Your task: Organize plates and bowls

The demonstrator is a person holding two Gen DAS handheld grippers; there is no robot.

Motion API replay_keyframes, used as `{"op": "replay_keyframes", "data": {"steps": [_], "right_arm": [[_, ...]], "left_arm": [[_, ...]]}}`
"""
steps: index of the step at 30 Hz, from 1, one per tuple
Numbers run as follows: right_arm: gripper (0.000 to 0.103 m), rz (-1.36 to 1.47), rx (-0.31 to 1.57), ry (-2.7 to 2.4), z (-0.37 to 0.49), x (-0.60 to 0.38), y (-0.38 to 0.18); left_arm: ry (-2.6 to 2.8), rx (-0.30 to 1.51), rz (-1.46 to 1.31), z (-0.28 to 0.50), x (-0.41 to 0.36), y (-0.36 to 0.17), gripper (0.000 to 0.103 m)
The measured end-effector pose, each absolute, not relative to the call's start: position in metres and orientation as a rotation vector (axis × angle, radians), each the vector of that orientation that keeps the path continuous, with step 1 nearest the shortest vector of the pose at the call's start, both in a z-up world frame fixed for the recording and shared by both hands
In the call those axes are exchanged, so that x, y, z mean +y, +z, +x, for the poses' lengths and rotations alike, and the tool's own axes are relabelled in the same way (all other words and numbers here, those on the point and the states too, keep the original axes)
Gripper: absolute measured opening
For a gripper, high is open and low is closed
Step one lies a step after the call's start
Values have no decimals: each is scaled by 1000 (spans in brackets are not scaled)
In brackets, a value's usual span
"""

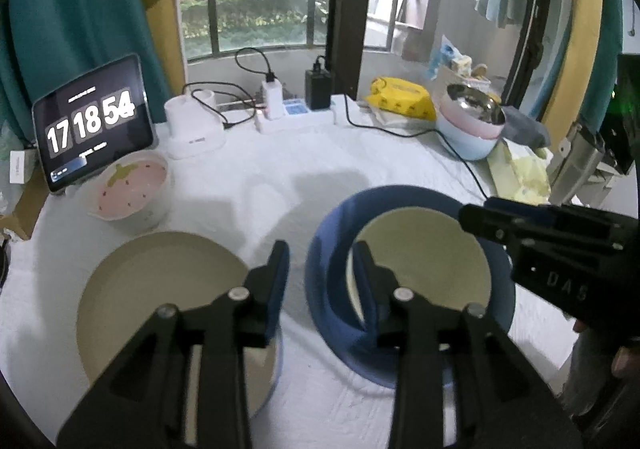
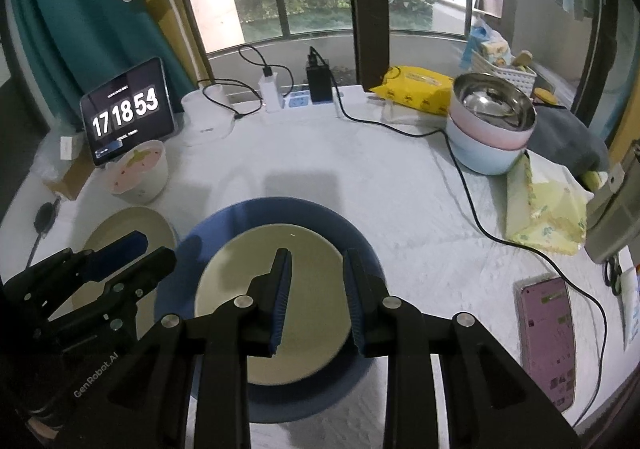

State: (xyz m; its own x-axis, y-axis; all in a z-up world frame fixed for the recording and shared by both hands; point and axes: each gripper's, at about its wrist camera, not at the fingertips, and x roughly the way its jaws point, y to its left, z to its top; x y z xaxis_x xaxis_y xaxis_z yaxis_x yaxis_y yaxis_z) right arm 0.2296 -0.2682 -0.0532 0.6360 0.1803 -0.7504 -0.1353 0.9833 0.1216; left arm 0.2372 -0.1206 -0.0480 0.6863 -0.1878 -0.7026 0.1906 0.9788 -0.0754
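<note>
Left gripper: jaws stand partly apart with nothing between the pads; the right-hand jaw overlaps the near-left rim of the blue plate in its own view, the left-hand jaw sits over the edge of the second cream plate.
Right gripper: jaws narrow but apart, empty, hovering above the cream plate.
Stack: cream plate lies inside the blue plate, directly under the right jaws, on the white bench.
Loose plate: second cream plate rests just left of the left jaws, still unstacked.
Bowls: strawberry bowl well ahead-left of the left jaws; nested metal-lined bowls far ahead-right of the right jaws.
Risk, rim snag: whether the left jaw touches the blue rim I cannot tell; if it does, lifting could tip the stack and slide the cream plate off.
Risk, collision: both grippers crowd the same stack; reaching across could knock them together.
Risk, cable: the black cable runs right of the stack; a dragged plate could catch it.
Risk, slip: a thin-edge pinch on smooth, likely glazed plates may let go.
</note>
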Motion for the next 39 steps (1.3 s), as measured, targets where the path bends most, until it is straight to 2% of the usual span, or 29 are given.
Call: {"op": "replay_keyframes", "data": {"steps": [1, 2, 39], "right_arm": [[28, 53, 861, 185, 231, -265, -51], [28, 53, 859, 190, 232, -263, -50], [28, -40, 870, 288, 290, -147, -36]], "left_arm": [[-210, 783, -3, 237, -118, -47, 45], [-208, 777, -13, 238, -114, -45, 45], [-105, 727, -137, 270, 11, -37, 46]]}}
